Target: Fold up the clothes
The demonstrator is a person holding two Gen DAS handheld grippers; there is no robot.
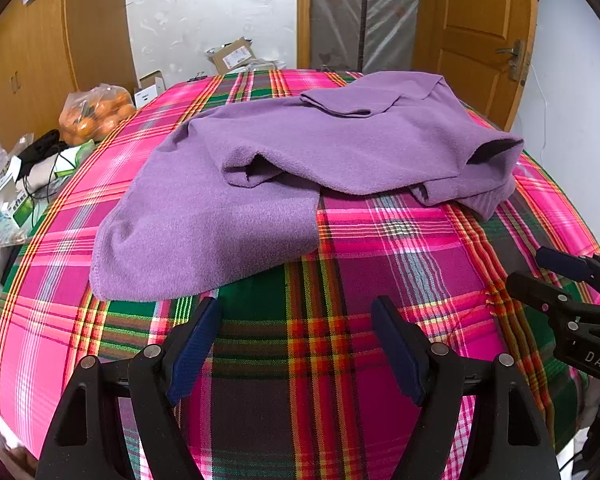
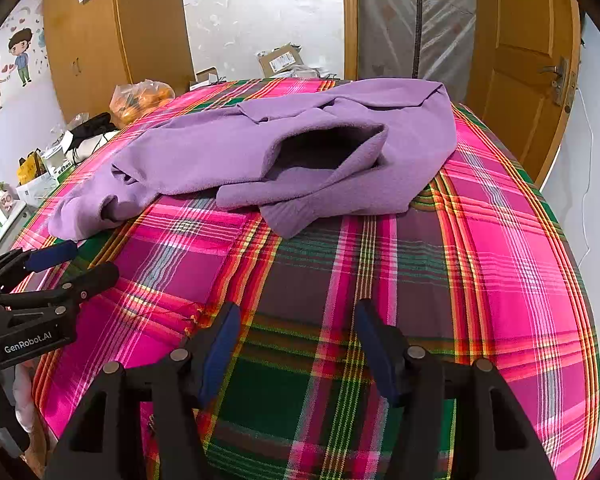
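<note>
A purple fleece garment [image 1: 284,168] lies loosely bunched on the pink plaid cloth [image 1: 400,240] that covers the table, with one sleeve end toward the near left and an open cuff at the right. From the right wrist the same garment [image 2: 284,152] spreads across the far half of the table. My left gripper [image 1: 296,308] hovers open just short of the garment's near hem, nothing between its blue pads. My right gripper [image 2: 296,312] is open too, over bare plaid cloth [image 2: 480,260], well short of the garment. Each gripper shows at the edge of the other's view.
A bag of oranges [image 1: 96,114], boxes and cables [image 1: 28,176] crowd the side surface left of the table. Cardboard boxes [image 1: 232,54] sit behind it. A wooden door [image 1: 480,32] and plastic-covered frame stand at the back right. A wooden wardrobe [image 2: 100,28] is at the back left.
</note>
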